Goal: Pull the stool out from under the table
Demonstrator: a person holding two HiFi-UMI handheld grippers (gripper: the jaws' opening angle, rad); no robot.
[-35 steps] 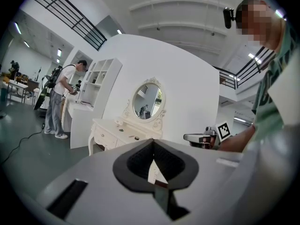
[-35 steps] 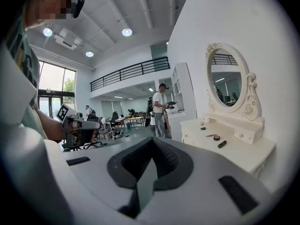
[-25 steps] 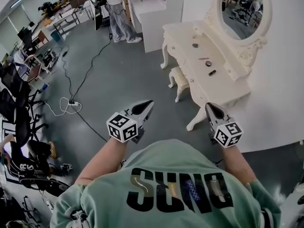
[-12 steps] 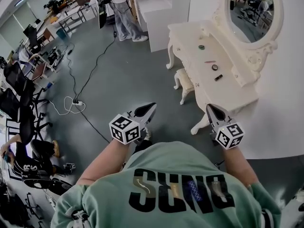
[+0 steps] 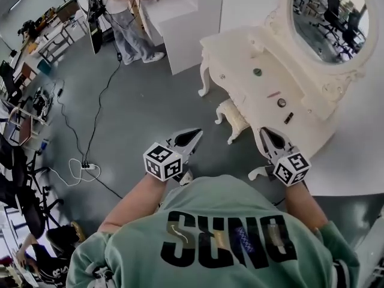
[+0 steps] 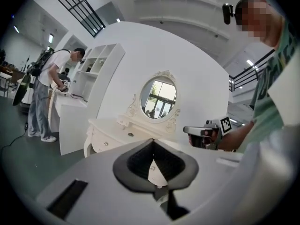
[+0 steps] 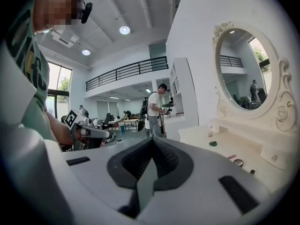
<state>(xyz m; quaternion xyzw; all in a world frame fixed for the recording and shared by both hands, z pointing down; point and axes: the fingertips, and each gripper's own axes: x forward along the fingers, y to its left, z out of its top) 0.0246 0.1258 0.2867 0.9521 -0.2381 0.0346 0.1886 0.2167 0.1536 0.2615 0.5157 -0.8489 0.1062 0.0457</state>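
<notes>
Left gripper: the left gripper (image 5: 192, 136) is held out in front of the person's chest. Its jaws are pressed together with nothing between them, and its marker cube faces up.
Right gripper: the right gripper (image 5: 267, 136) is held level with the left one, and its jaws are likewise closed and empty. In the head view it shows over the near end of the dressing table.
Stool: the small white upholstered stool (image 5: 233, 117) stands on the grey floor (image 5: 144, 107) at the front of the table. It is partly tucked under the table's edge, between its front legs. Neither gripper touches it.
Dressing table: the ornate white dressing table (image 5: 237, 59) has curved legs and stands against a white wall. An oval mirror (image 5: 329, 18) is mounted at its back.
Surface: a few small items lie well apart on top. They are a dark round piece (image 5: 257, 72), a thin pink stick (image 5: 273, 94), a round tin (image 5: 281, 102) and a small dark block (image 5: 288, 117).
Person holding the grippers: they wear a green sweatshirt (image 5: 222, 239) with dark lettering, and both forearms are bare.
Background: another person (image 5: 123, 14) stands at a white counter (image 5: 174, 8) beyond the table.
Floor clutter: a black cable (image 5: 96, 119) runs across the floor to a power strip (image 5: 87, 166) on the left.
</notes>
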